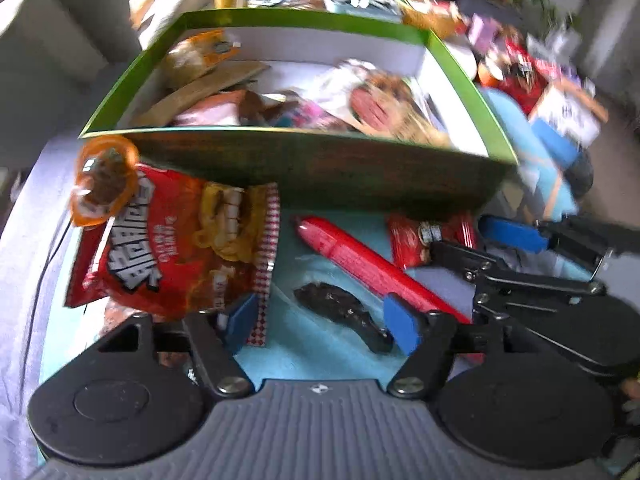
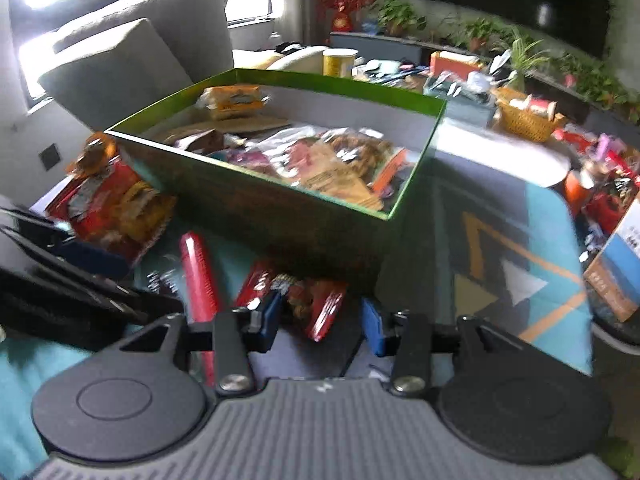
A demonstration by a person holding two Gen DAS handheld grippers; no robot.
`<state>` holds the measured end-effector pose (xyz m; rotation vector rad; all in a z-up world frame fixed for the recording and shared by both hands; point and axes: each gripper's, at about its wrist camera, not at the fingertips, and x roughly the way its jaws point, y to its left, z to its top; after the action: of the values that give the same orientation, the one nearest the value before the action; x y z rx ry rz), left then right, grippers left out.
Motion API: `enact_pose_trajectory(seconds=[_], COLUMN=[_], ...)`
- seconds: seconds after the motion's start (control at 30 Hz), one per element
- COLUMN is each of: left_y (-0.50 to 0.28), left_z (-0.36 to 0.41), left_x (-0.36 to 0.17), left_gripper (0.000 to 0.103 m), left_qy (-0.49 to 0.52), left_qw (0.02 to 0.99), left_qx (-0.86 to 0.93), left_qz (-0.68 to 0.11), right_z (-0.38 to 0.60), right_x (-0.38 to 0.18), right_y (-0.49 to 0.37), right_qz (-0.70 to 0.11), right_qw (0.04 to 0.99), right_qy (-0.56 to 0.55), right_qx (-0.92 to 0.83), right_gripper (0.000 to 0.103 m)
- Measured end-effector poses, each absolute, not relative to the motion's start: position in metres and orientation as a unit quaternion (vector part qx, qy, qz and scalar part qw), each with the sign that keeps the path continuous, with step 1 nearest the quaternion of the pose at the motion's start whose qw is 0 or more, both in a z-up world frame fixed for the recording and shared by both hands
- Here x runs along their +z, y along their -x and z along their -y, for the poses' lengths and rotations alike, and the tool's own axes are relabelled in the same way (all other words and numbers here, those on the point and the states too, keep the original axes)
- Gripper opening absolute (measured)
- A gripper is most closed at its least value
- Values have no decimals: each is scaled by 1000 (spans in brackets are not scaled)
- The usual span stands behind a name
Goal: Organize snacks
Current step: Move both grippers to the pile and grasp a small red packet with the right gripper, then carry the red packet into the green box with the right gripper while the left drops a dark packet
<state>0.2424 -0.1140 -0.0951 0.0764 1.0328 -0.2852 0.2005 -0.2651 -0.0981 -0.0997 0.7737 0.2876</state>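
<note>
A green box (image 1: 304,168) holding several snack packs stands on the teal table mat. In front of it lie a red chip bag (image 1: 160,248), a long red sausage stick (image 1: 360,260), a dark packet (image 1: 340,308) and a small red packet (image 1: 412,240). My left gripper (image 1: 320,320) is open, its blue pads on either side of the dark packet and clear of it. My right gripper (image 2: 320,320) is open around the small red packet (image 2: 320,304), with a gap at the right pad. An orange-rimmed snack (image 1: 106,180) rests on the chip bag's top edge.
The green box (image 2: 280,216) blocks the way straight ahead. The two grippers are close together, and a left finger (image 2: 92,256) shows at the right wrist view's left edge. Clutter, a yellow can (image 2: 339,62) and a basket (image 2: 528,120) lie behind the box. A book (image 2: 620,268) sits far right.
</note>
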Motion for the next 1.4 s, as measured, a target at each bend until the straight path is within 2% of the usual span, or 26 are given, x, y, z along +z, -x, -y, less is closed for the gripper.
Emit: enact_pose_trajectory(seconds=[0.07, 0.17, 0.2, 0.27, 0.37, 0.43, 0.47, 0.6, 0.8, 0.87, 0.93, 0.97, 1.0, 1.23, 1.27, 1.33, 1.37, 1.4], left_y=[-241, -238, -235, -228, -216, -210, -207, -202, -187, -183, -179, -179, -179, -190, -190, -192, -194, -194], left_z=[119, 121, 122, 124, 124, 119, 113, 85, 66, 73, 81, 85, 88, 87, 88, 87, 86, 85], left_x=[-96, -98, -98, -97, -98, -97, -97, -97, -96, -96, -96, -97, -98, -100, -100, -100, -100, -100], left_gripper=[66, 57, 51, 48, 38, 28, 25, 24, 25, 31, 44, 50, 50, 50, 48, 31, 30, 27], left_qy=[-45, -37, -40, -50, -66, -75, -74, -52, -58, -74, -97, -108, -115, -88, -88, -83, -77, -74], left_qw=[862, 860, 860, 859, 853, 848, 844, 830, 827, 827, 832, 834, 834, 834, 835, 834, 832, 831], left_qx=[-127, -147, -151, -170, -205, -229, -243, -272, -293, -294, -285, -277, -273, -274, -277, -288, -294, -298], left_qz=[-489, -488, -486, -481, -475, -472, -473, -483, -477, -472, -466, -465, -465, -471, -468, -462, -464, -465], right_z=[267, 268, 269, 270, 261, 256, 254, 251, 262, 263, 263, 264, 264, 257, 256, 260, 262, 262], right_x=[-101, -104, -104, -104, -105, -104, -103, -102, -98, -95, -93, -91, -89, -96, -99, -101, -101, -99], right_y=[-197, -197, -199, -206, -208, -205, -203, -182, -147, -141, -139, -140, -140, -170, -176, -183, -186, -186], right_qz=[-377, -371, -370, -375, -369, -368, -368, -370, -399, -403, -406, -398, -386, -386, -393, -396, -402, -402], right_qw=[911, 909, 908, 905, 904, 903, 903, 902, 897, 897, 901, 905, 912, 899, 894, 891, 888, 889], right_qy=[63, 84, 86, 71, 75, 67, 63, 62, 32, 37, 49, 57, 67, 106, 112, 96, 85, 81], right_qx=[151, 171, 175, 188, 202, 209, 211, 216, 189, 174, 149, 136, 126, 175, 184, 202, 206, 205], right_gripper=[41, 42, 42, 43, 42, 17, 12, 7, 8, 13, 34, 52, 55, 56, 56, 56, 51, 28])
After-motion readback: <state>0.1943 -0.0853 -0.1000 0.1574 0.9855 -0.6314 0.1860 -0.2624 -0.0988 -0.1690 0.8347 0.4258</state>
